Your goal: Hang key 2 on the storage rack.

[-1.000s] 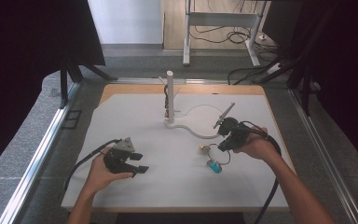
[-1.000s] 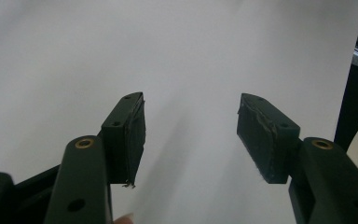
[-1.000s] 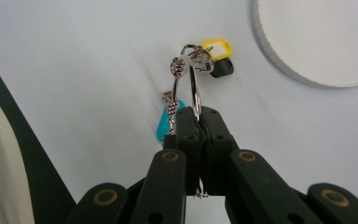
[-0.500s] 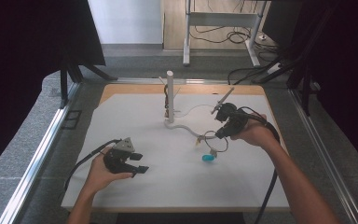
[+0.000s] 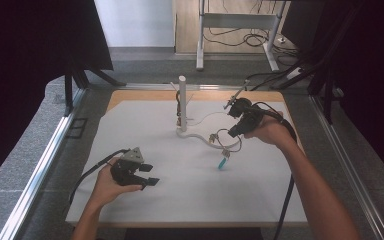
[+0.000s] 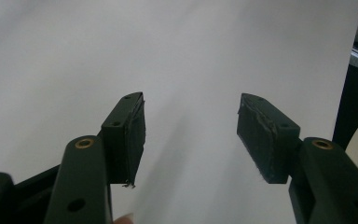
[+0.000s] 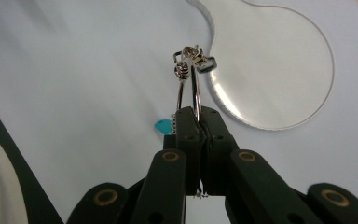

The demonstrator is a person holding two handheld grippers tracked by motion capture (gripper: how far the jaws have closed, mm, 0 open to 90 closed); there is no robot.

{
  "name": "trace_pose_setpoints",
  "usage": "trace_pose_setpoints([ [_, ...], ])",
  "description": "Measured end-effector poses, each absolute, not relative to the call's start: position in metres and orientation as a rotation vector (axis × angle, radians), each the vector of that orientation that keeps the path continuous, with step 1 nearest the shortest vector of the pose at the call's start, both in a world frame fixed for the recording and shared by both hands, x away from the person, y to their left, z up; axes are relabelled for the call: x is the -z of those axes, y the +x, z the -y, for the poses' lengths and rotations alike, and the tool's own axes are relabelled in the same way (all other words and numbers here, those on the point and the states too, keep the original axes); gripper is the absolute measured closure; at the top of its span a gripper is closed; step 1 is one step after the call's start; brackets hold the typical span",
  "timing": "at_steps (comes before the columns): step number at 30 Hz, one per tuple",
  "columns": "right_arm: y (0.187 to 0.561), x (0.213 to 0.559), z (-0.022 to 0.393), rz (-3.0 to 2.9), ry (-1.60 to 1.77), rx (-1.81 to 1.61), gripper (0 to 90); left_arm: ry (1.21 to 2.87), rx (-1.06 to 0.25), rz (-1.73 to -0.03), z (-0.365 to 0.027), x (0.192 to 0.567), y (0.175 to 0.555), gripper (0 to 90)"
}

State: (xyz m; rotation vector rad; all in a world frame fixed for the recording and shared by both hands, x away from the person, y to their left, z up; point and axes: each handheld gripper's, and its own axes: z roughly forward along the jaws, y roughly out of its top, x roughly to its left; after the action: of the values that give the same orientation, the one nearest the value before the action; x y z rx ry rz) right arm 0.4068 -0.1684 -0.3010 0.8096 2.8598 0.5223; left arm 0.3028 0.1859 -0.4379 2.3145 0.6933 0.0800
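Observation:
My right gripper (image 5: pixel 233 131) (image 7: pixel 196 114) is shut on a silver wire ring (image 7: pixel 194 86) with small metal charms (image 7: pixel 190 56) at its far end. The ring (image 5: pixel 225 141) hangs above the white mat, and a small blue tag (image 5: pixel 222 163) (image 7: pixel 161 125) dangles below it. A white post (image 5: pixel 182 100) stands just to the left on a clear curved base plate (image 5: pixel 198 136) (image 7: pixel 270 70). My left gripper (image 5: pixel 149 175) (image 6: pixel 191 135) rests open at the mat's front left, nothing between its pads (image 6: pixel 131 135).
The white mat (image 5: pixel 190 195) covers a wooden tabletop (image 5: pixel 130 95) framed by metal rails (image 5: pixel 45 165). Small hooks with hanging items stick out of the post. Cables trail from both grippers. Desk legs and floor cables lie beyond the table's far edge.
My right gripper has lifted the ring and carried it away from the person and leftward, toward the post, with the blue tag following. The left gripper has stayed put.

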Motion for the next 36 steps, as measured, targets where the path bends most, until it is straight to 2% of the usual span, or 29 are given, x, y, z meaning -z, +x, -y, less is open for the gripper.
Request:
trace_pose_setpoints([
  [36,0.449,0.274,0.159,-2.774,0.895,-0.588,87.6,2.31,-0.084,-0.687,-0.19,0.435,0.303,42.6],
])
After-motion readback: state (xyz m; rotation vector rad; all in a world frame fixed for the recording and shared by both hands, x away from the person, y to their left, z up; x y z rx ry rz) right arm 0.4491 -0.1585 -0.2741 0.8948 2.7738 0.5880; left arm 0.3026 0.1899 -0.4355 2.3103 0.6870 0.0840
